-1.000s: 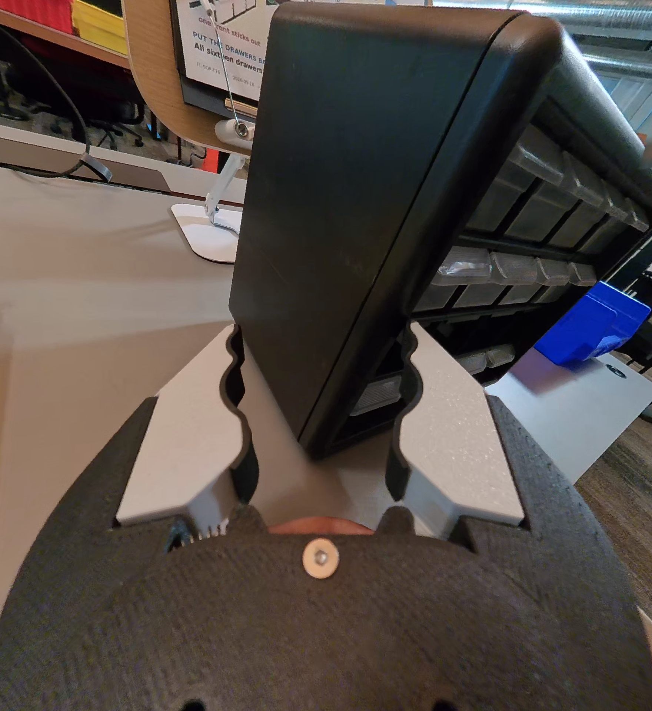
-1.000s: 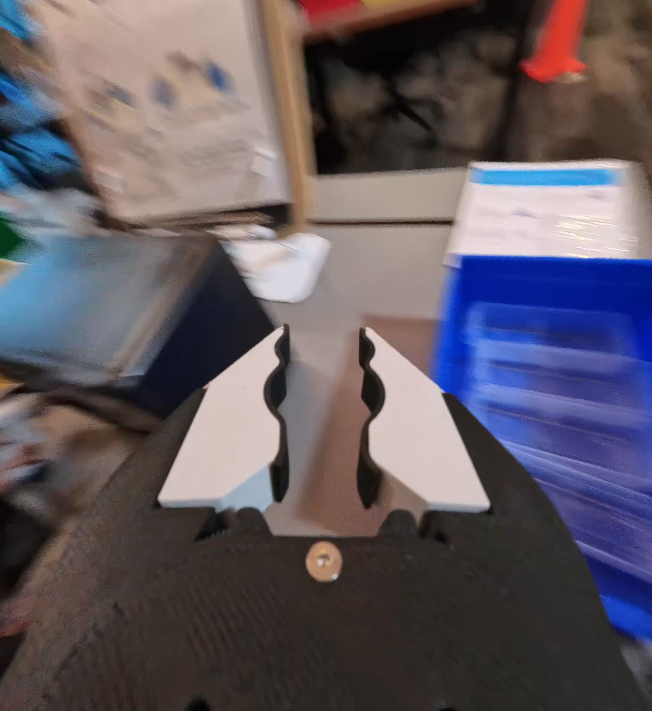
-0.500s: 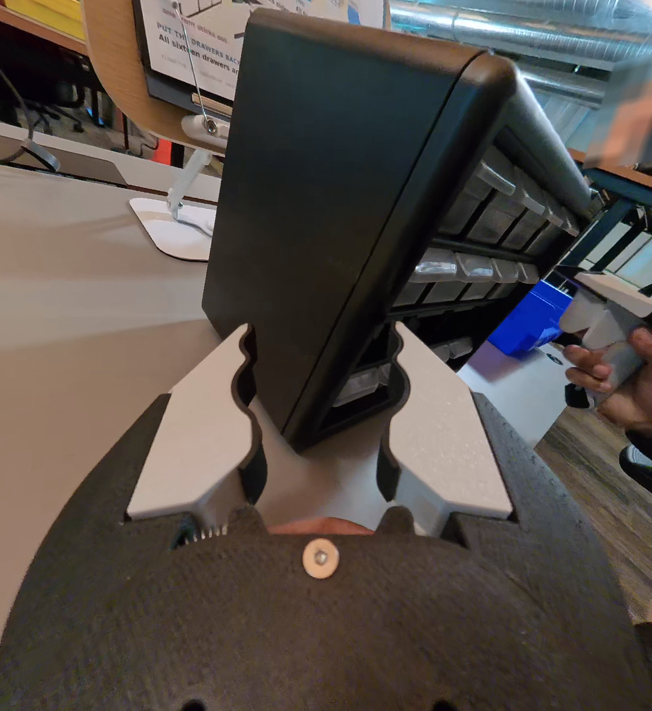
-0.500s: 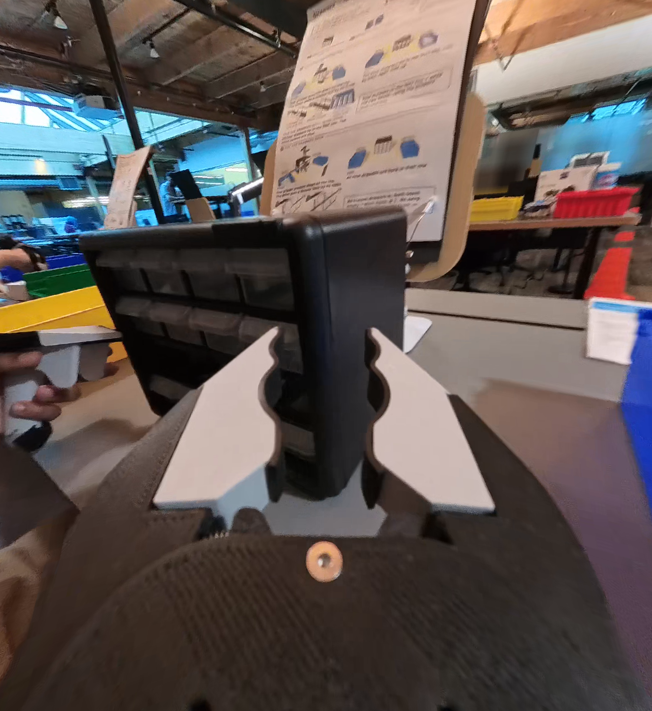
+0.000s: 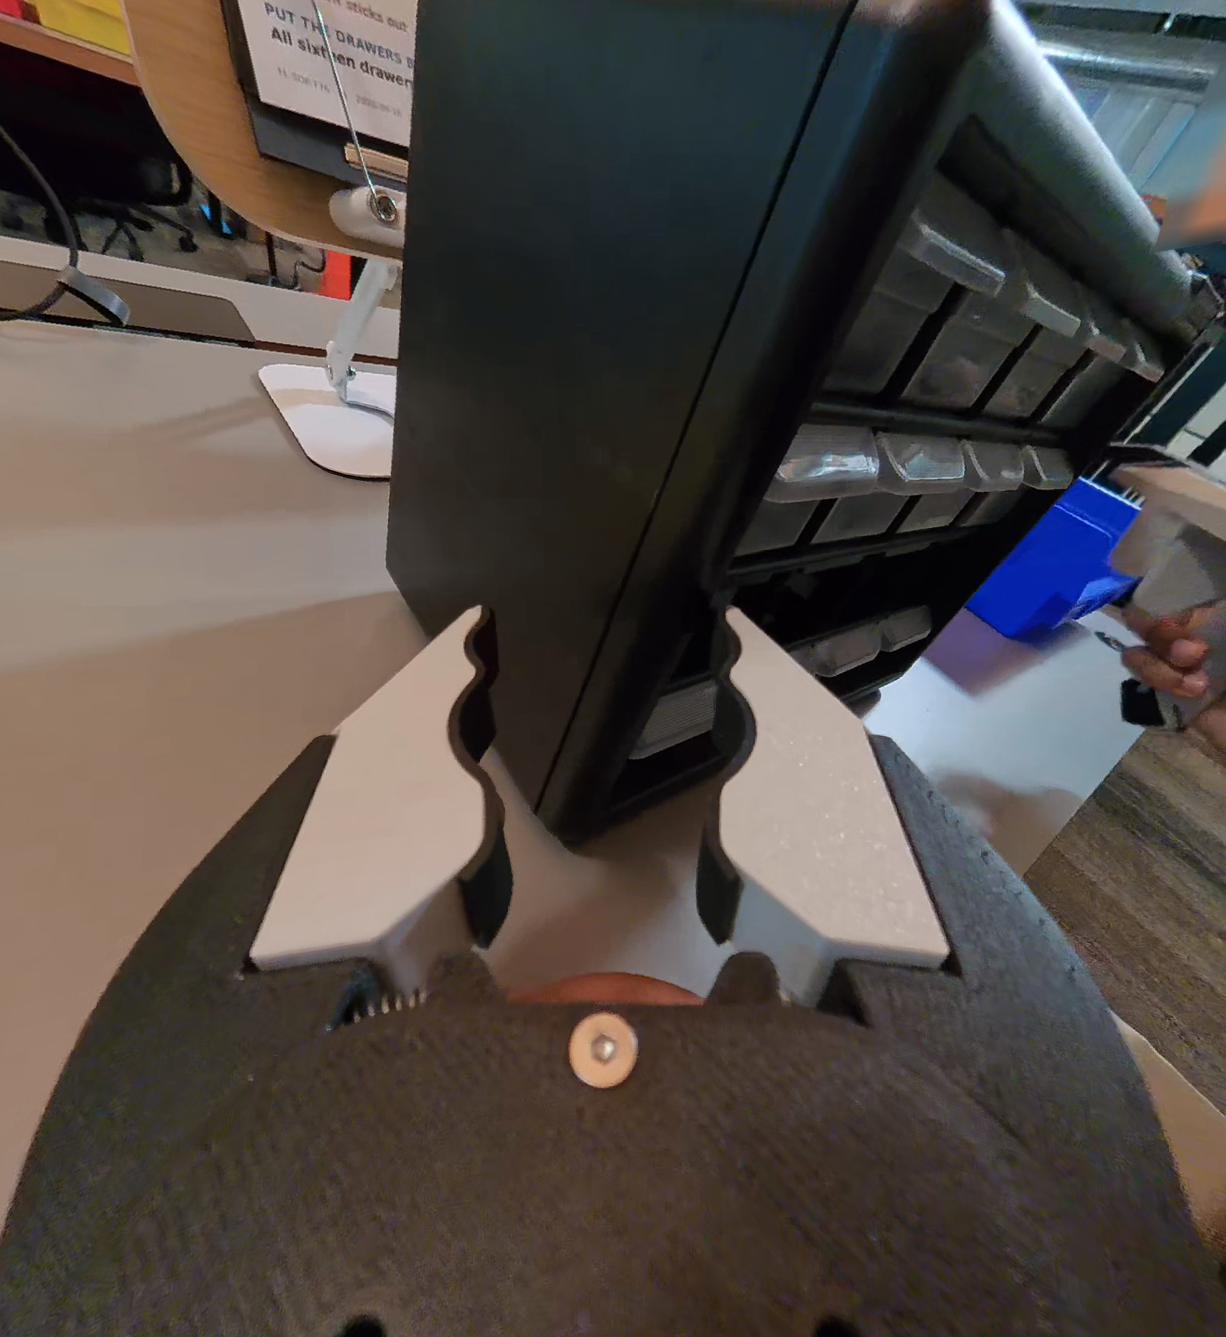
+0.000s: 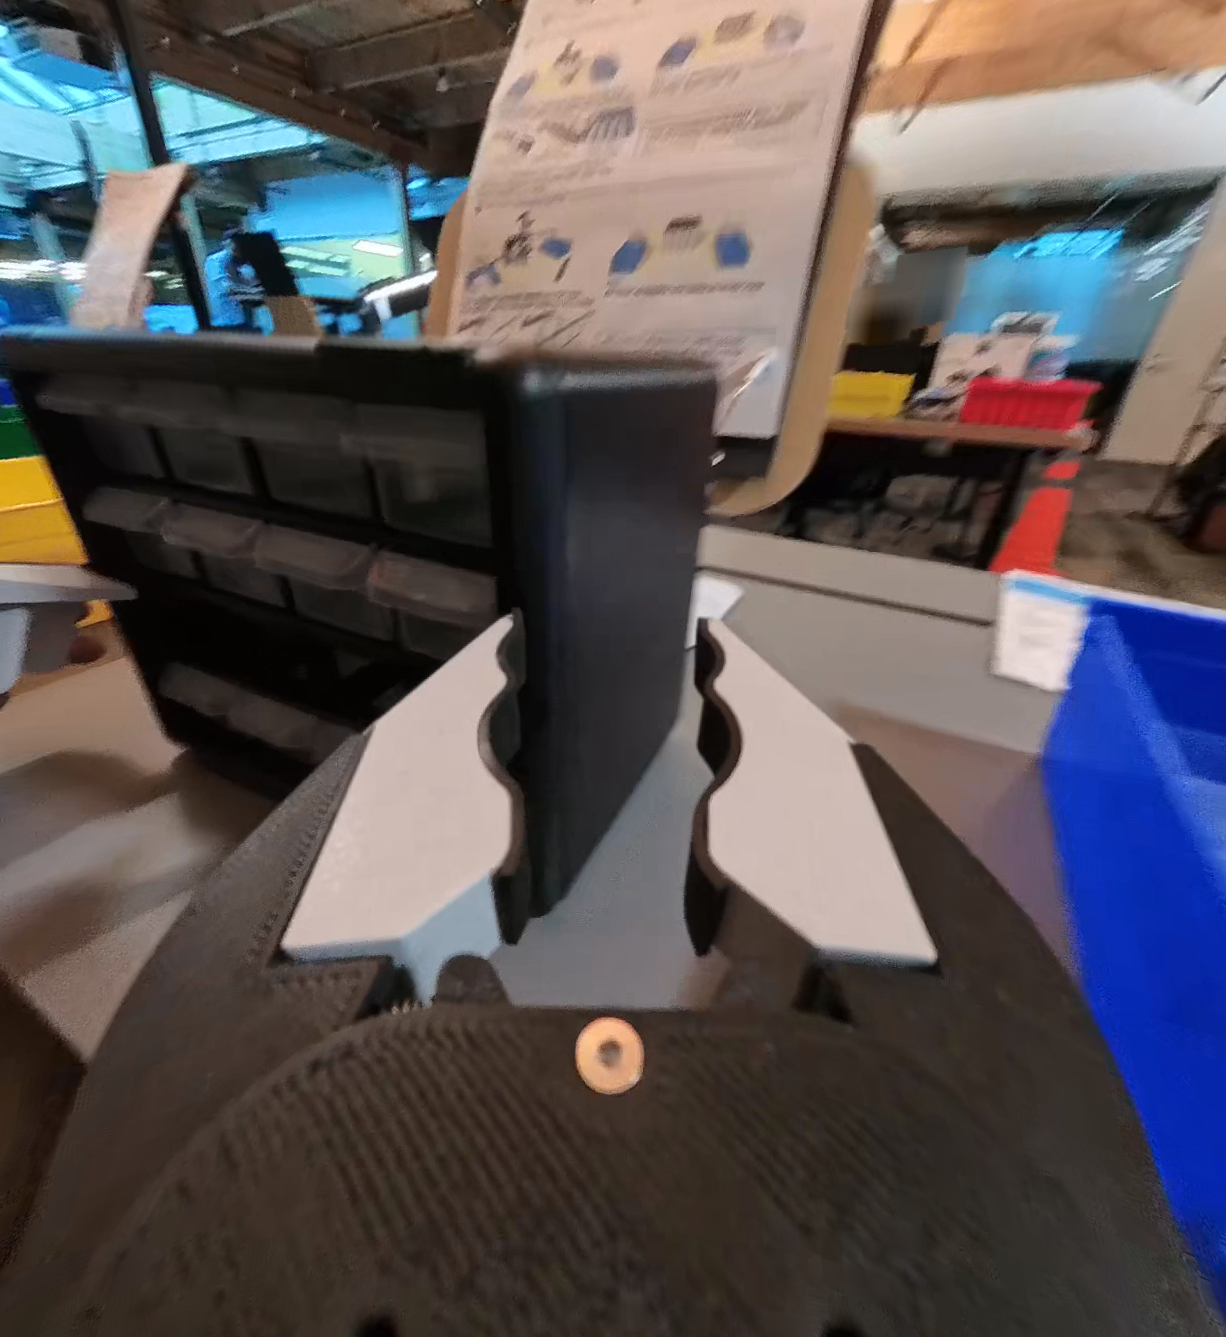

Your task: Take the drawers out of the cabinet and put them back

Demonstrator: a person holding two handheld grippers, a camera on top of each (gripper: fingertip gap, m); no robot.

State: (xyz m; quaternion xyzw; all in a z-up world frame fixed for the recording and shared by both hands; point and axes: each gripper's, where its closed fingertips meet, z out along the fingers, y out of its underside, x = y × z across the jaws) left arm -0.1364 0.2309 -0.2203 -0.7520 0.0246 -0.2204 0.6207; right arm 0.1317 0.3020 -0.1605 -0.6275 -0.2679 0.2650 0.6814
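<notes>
The black cabinet (image 5: pixel 595 362) stands on the table, with clear drawers (image 5: pixel 827 463) in its upper rows; some lower slots look dark. My left gripper (image 5: pixel 604 622) is open, and its jaws straddle the cabinet's lower front left corner. In the right wrist view my right gripper (image 6: pixel 606 624) is open and straddles the front right corner of the cabinet (image 6: pixel 624 579). Its left finger (image 6: pixel 436 781) lies against the drawer side, and its right finger stands off the side wall. Each gripper also shows in the other's view: the right one (image 5: pixel 1174 535) and the left one (image 6: pixel 9 622).
A blue bin (image 6: pixel 1174 832) stands close to the right of the cabinet and also shows in the left wrist view (image 5: pixel 1051 564). An instruction board (image 6: pixel 653 181) on a white stand (image 5: pixel 335 412) is behind. The table edge (image 5: pixel 1030 832) drops to wood floor at the front right.
The right gripper swung from the blue bin to the cabinet's right corner and opened a little. The left gripper's jaws narrowed around the left corner. The view of the cabinet shifted slightly.
</notes>
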